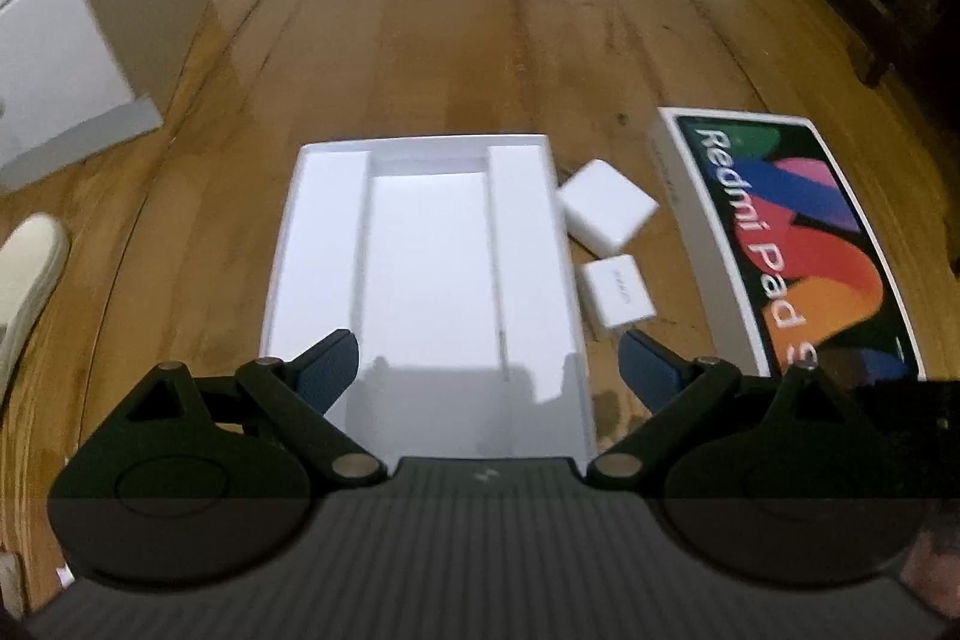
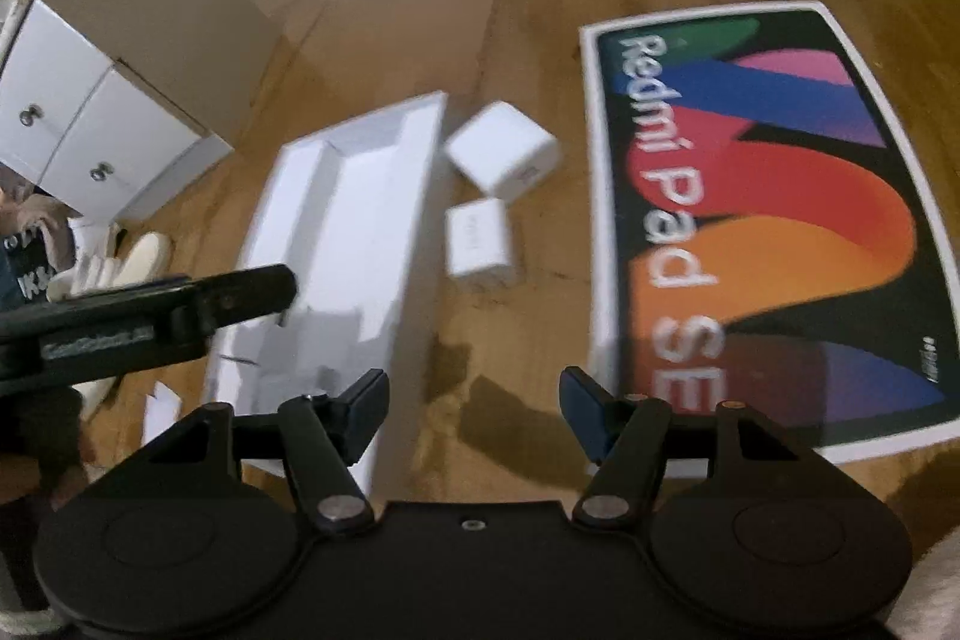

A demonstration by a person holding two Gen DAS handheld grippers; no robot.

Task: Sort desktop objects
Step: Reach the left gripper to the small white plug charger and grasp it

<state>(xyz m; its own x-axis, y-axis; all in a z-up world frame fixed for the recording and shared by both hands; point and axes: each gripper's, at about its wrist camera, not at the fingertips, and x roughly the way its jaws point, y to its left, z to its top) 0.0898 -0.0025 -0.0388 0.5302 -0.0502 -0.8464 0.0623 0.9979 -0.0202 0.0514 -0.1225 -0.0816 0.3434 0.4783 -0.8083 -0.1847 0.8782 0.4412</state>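
Right wrist view: your right gripper stands apart and empty; the two white chargers lie straight above it at frame centre, between the white tray and the lid, nearer than your spread, empty left gripper.

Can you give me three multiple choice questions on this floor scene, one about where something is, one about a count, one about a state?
1. Where do the small white blocks lie?
A. Inside the white tray
B. Between the white tray and the Redmi Pad box
C. On top of the Redmi Pad box

2. How many small white blocks are there?
A. One
B. Two
C. Four

3. What state is the left gripper in?
A. Open, holding nothing
C. Shut on a block
B. Shut on the tray's rim

Answers:
1 B, both sit on the wooden floor in the gap between tray and box.
2 B, a larger and a smaller one.
3 A, its fingers stand wide apart over the tray.
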